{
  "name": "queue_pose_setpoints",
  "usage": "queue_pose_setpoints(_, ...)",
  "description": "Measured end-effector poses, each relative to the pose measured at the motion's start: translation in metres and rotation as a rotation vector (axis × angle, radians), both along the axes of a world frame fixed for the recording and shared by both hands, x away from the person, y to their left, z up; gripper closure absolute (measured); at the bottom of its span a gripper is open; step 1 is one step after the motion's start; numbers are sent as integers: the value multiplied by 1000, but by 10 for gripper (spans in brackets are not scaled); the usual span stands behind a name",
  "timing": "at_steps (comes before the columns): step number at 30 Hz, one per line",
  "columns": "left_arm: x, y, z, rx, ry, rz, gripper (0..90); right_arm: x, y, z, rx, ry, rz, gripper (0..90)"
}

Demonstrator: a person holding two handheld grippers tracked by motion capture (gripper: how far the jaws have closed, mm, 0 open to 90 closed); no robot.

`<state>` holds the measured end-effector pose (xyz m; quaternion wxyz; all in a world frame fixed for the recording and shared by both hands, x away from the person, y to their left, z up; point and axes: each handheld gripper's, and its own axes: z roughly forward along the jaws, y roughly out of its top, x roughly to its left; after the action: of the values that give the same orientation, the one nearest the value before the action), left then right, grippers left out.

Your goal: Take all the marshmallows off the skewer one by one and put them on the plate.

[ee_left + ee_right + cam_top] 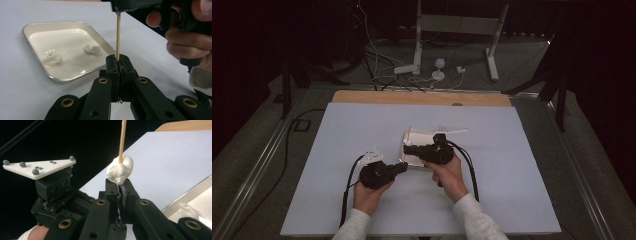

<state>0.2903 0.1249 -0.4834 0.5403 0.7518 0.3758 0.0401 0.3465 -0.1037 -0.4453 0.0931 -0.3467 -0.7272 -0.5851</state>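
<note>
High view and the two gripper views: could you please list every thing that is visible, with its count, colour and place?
tray: one, white with a silvery rim, middle of the table
soft lumps: three, white; two in the tray, one on the stick
stick: one, light wood, between the two grippers
table sheet: one, pale blue-white
wooden board: one, tan, at the far edge of the sheet
frame: one, white, on the floor beyond the table
cables: several, white and black, on the floor
left gripper: black, shut on the stick
right gripper: black, shut on the speared lump
hands: two, in white sleeves
</note>
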Motion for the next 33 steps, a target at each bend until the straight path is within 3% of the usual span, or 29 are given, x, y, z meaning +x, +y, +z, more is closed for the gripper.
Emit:
queue_pose_setpoints(6,0,0,0,4,3,-4,900,-1,3,1,-3,-10,0,811)
queue_pose_setpoints(10,0,0,0,4,6,-8,900,-1,4,2,-11,-22,-2,832)
queue_pose_setpoints(16,0,-1,0,12,10,-8,900,0,0,2,-10,-30,-45,863)
queue_pose_setpoints(18,0,-2,-2,37,17,-15,900,0,-2,3,4,-37,-73,870)
queue_pose_setpoints(20,-1,-3,-3,30,20,-22,900,3,-7,5,33,-25,-101,871)
queue_pose_setpoints(33,0,0,-3,43,10,-20,900,7,-11,11,34,-40,-136,869)
